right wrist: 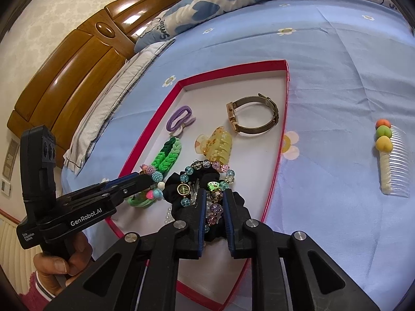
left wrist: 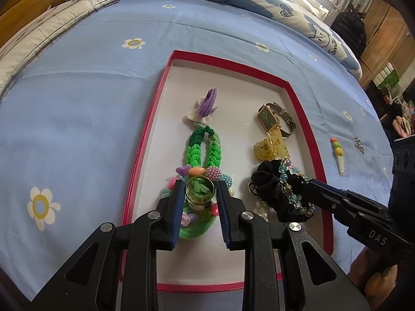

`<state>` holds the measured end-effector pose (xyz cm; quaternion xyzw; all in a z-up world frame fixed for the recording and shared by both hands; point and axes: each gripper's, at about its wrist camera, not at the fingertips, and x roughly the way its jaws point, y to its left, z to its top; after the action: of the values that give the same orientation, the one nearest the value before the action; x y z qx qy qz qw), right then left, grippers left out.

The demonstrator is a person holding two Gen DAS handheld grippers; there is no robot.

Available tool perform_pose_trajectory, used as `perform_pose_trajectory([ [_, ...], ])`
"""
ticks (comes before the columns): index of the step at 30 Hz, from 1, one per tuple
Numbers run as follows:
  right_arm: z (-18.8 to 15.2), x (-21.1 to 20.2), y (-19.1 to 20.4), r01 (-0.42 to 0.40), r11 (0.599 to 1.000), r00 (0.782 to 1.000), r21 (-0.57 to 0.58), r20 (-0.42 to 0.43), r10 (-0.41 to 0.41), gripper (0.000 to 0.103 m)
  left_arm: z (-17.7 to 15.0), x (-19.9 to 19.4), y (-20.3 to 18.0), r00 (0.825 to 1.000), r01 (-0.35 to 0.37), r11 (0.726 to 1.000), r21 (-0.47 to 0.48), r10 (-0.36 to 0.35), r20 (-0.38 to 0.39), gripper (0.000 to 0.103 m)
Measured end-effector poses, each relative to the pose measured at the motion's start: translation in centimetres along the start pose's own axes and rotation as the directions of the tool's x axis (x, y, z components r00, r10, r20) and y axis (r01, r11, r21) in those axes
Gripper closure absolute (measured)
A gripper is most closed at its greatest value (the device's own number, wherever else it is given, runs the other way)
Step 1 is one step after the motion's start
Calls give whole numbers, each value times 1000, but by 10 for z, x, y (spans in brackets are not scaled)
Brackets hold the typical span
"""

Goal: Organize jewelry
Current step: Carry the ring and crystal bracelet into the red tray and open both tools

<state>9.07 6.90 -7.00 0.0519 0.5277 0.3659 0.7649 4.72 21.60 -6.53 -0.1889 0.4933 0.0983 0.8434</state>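
My left tool [left wrist: 199, 194] pinches a gold ring [left wrist: 199, 191] between its pads, over the green braided band [left wrist: 205, 150] in the red-rimmed tray [left wrist: 145, 140] on the bed. My right tool [right wrist: 213, 202] stands slightly parted around the beaded bracelet [right wrist: 207, 181] on the black scrunchie [right wrist: 179, 184]; contact unclear. Ahead of it: yellow claw clip [right wrist: 216, 145], watch [right wrist: 253, 116]. To its right, off the tray, a comb [right wrist: 391, 160].

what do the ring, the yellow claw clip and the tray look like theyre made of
Ring: looks like polished gold-coloured metal, since its band shines brightly. Yellow claw clip: probably translucent plastic or acrylic, glossy, with light passing through and small specks inside. Tray: likely cardboard, with thin red walls and a matte white floor.
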Motion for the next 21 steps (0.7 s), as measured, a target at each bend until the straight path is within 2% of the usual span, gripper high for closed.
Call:
perform_pose_trajectory([
  [1,0,0,0,0,1000,1000,1,0,0,75,0,0,0,1000,-1,1000,0,1,1,79],
  [3,0,0,1,1,1000,1000,-2,4,-1,71,0,-1,-1,1000,-5,1000,2,5,2,79],
  [7,0,-1,2,1,1000,1000,-6,4,-1,70,-2,-2,-3,1000,-6,1000,4,6,2,78],
  [9,0,-1,2,0,1000,1000,-5,6,0,70,-2,-3,-3,1000,-3,1000,2,3,2,74],
  [16,0,-6,1,-12,1000,1000,-1,18,12,56,-3,-7,-6,1000,-1,1000,10,1,6,69],
  [21,1,-9,2,-19,1000,999,3,26,19,54,-3,-11,-8,1000,0,1000,13,0,14,61],
])
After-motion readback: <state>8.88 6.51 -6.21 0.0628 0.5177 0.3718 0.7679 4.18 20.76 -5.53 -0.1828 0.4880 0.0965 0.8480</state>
